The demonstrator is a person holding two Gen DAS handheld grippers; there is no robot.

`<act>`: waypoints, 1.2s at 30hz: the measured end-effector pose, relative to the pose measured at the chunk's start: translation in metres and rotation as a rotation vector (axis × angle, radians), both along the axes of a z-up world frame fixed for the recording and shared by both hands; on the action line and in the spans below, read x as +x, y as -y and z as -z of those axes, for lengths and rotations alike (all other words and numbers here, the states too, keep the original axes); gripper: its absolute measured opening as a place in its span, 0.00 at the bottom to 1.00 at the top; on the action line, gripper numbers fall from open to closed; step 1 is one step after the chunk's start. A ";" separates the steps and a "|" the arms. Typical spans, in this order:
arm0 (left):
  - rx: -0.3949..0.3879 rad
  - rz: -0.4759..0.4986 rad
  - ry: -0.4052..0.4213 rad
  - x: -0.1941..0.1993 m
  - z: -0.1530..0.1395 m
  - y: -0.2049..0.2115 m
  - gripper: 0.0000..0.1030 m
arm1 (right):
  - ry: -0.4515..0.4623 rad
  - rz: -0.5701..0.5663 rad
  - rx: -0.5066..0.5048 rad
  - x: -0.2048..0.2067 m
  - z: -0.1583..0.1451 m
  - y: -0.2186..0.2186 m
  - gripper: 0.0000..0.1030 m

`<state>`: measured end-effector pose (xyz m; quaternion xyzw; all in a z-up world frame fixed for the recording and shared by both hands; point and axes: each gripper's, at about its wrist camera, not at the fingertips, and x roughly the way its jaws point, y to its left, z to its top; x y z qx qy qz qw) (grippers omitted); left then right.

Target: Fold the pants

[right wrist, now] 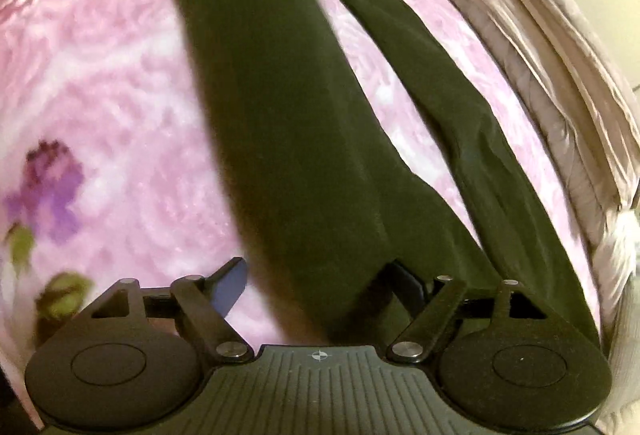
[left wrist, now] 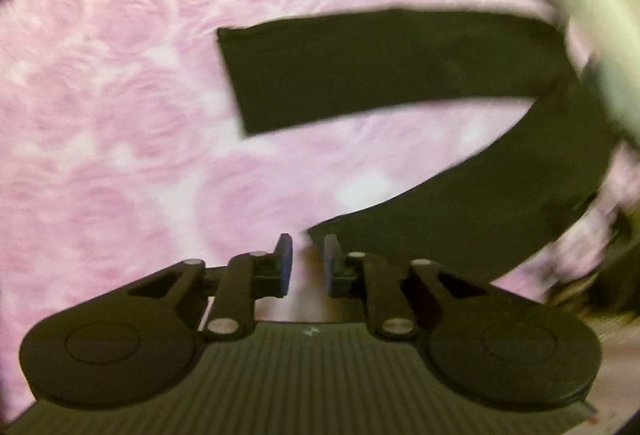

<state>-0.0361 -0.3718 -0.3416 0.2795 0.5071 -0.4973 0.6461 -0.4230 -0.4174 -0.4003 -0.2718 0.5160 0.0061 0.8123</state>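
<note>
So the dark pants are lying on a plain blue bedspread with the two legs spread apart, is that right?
Not quite. The bedspread is pink with a rose pattern, not plain blue. The rest holds: the dark pants lie on it with the two legs spread apart. The right wrist view shows the gap between the legs and the pink floral cover most clearly.

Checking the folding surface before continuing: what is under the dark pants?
The pants lie on a pink rose-print bedspread, which shows all around and between the two legs. Whatever lies directly beneath the fabric is covered.
</note>
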 end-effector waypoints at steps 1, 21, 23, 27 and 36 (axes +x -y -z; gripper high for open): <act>0.009 0.050 0.071 -0.015 0.002 -0.008 0.13 | 0.010 -0.016 -0.005 -0.001 0.001 0.000 0.73; -0.068 0.824 0.679 -0.188 0.069 -0.048 0.09 | 0.033 0.001 0.171 -0.001 -0.047 0.006 0.06; -0.078 0.829 0.662 -0.187 0.052 -0.061 0.08 | 0.031 0.000 0.172 -0.006 -0.058 -0.002 0.06; -0.066 0.839 0.600 -0.201 0.022 -0.099 0.08 | 0.020 0.014 0.184 -0.020 -0.078 -0.026 0.06; 0.057 0.762 0.401 -0.203 0.044 -0.130 0.23 | -0.025 0.087 0.197 -0.029 -0.057 -0.065 0.25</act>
